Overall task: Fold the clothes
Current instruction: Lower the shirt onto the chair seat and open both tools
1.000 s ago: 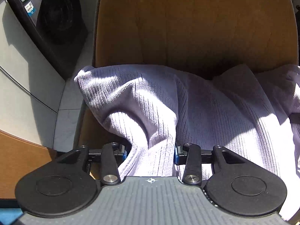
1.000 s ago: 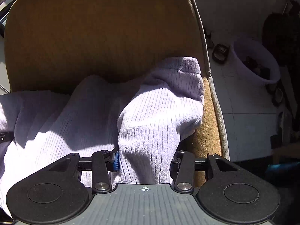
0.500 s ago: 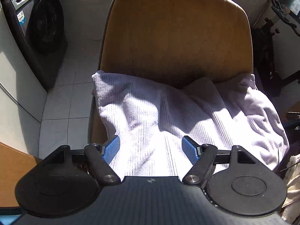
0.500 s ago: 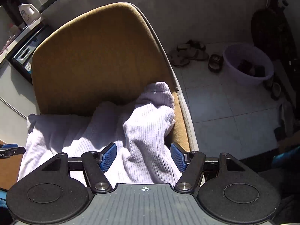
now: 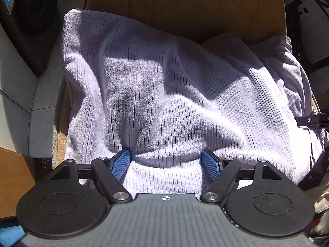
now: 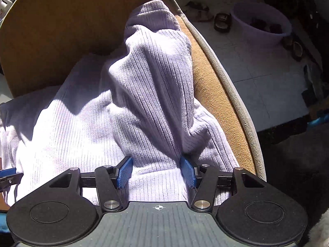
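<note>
**A:** Your lilac ribbed garment [image 5: 174,94] lies bunched across the seat of the tan chair [image 5: 185,6], its far edge up against the backrest. Your left gripper [image 5: 166,161] is pushed down into the cloth with its jaws spreading; fabric sits between the blue pads [image 5: 121,163], but they aren't pinching it.

**B:** And my right?

**A:** Your right gripper [image 6: 157,170] straddles a raised ridge of the same garment, and its jaws are closing. The pads look to be touching the sides of that ridge. I can't tell whether they bite firmly yet.

**B:** What could go wrong?

**A:** If you lift on the right alone while the left lets go, I'd expect the cloth to drag sideways and slump towards the chair's right edge, maybe onto the tiled floor [image 6: 257,68]. You may also catch only the top layer of that ridge, so the fold comes up lopsided.

**B:** What can't you see?

**A:** The near hem is hidden under both gripper bodies. Hard sun and deep shadow blur the creases, so you can't pick out sleeves, collar or how many layers are stacked. The basin [image 6: 261,26] holds something dark I can't identify.
</note>
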The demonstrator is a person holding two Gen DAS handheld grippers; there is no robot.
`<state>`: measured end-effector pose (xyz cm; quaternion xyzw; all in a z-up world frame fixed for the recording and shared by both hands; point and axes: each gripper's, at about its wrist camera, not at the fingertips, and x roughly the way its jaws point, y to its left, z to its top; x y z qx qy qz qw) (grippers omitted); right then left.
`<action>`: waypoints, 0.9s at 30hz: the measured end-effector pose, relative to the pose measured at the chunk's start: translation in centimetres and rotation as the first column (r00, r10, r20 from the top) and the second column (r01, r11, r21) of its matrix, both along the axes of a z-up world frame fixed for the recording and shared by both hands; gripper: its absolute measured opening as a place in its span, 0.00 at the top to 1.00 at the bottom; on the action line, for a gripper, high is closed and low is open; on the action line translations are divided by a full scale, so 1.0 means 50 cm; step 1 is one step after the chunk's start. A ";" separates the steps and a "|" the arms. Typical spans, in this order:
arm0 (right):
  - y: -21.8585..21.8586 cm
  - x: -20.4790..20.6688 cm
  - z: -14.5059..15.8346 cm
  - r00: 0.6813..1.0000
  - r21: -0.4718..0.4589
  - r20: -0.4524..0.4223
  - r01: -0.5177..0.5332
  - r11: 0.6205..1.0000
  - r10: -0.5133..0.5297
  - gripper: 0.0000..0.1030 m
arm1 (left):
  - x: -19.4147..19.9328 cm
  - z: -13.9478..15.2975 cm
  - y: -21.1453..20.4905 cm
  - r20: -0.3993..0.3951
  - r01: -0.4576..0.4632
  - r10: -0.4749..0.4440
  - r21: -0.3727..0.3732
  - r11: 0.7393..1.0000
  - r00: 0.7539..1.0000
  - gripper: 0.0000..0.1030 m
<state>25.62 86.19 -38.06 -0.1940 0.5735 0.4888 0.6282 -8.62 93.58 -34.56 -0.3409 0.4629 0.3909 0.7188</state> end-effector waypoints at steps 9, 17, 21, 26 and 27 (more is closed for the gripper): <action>0.019 -0.019 0.006 1.000 -0.032 0.021 -0.016 0.999 0.017 0.46 | 0.029 -0.008 0.011 -0.060 -0.037 0.037 0.014 0.999 0.998 0.16; -0.058 -0.093 0.089 0.991 0.021 0.094 -0.102 0.995 0.099 0.39 | 0.053 0.035 -0.051 -0.074 0.024 -0.018 0.073 0.997 0.997 0.17; -0.075 -0.136 0.034 0.973 -0.042 0.172 -0.151 0.988 0.156 0.35 | 0.060 -0.013 -0.069 -0.109 0.059 -0.051 0.072 0.996 0.993 0.14; -0.063 -0.161 0.028 0.965 -0.070 0.221 -0.131 0.989 0.143 0.33 | 0.081 -0.003 -0.058 -0.131 0.045 -0.034 0.088 0.995 0.991 0.12; -0.067 -0.163 0.040 0.965 -0.067 0.225 -0.122 0.990 0.134 0.32 | 0.079 0.007 -0.056 -0.120 0.038 -0.028 0.082 0.996 0.992 0.11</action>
